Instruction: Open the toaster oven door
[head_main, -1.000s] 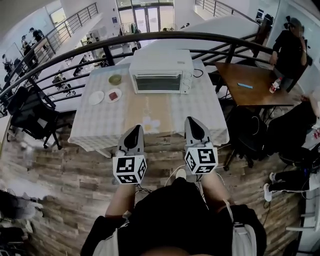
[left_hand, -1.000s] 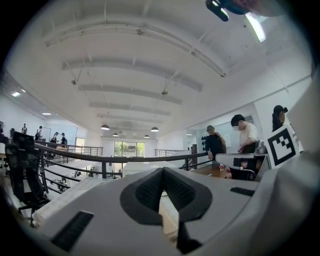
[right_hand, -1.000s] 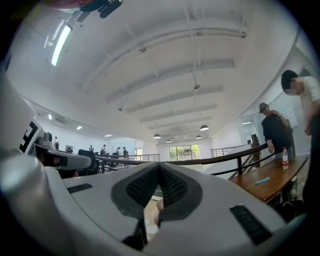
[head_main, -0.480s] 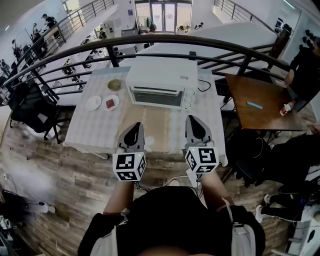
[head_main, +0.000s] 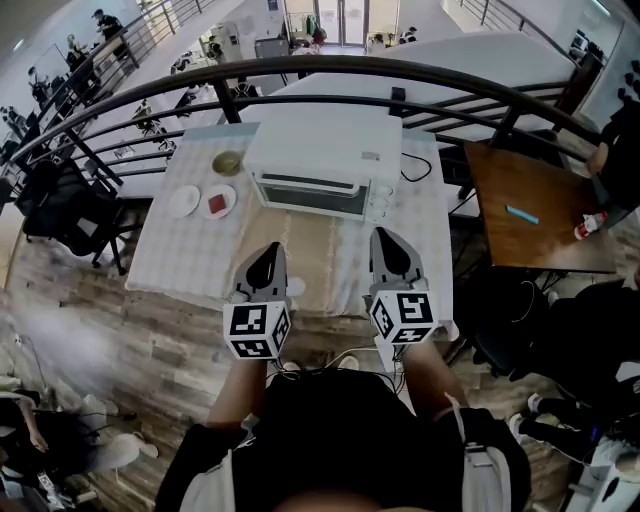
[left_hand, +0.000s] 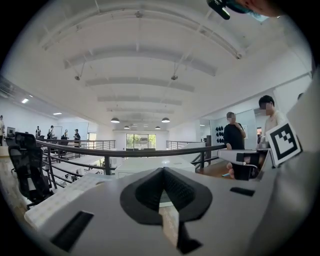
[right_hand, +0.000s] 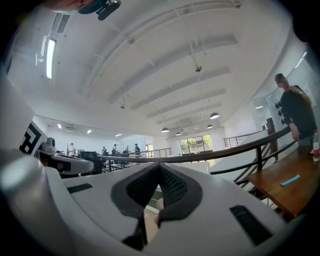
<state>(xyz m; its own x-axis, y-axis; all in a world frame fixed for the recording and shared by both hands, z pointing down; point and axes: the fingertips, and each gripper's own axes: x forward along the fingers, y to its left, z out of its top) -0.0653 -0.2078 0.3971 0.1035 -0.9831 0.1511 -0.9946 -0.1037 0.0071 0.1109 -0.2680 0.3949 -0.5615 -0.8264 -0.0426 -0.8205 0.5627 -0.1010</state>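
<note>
- Checked-cloth surface (head_main: 190, 250): boxy white toaster oven (head_main: 320, 165), door closed, shown whole only by the head view.
- Gripper views show left gripper (left_hand: 161, 172) and right gripper (right_hand: 159, 167) pressed together, empty.

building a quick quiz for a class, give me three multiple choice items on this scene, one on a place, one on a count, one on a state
1. Where does the bowl sit in the head view?
A. left of the toaster oven
B. on top of it
C. on the brown table

2. How many plates lie near the bowl?
A. none
B. two
C. four

3. The toaster oven's door is
A. shut
B. hanging fully open
C. taken off

Answers:
1 A, it stands by the oven's left end.
2 B, one is bare and one has something red on it.
3 A, the glass front sits flush in its frame.
</note>
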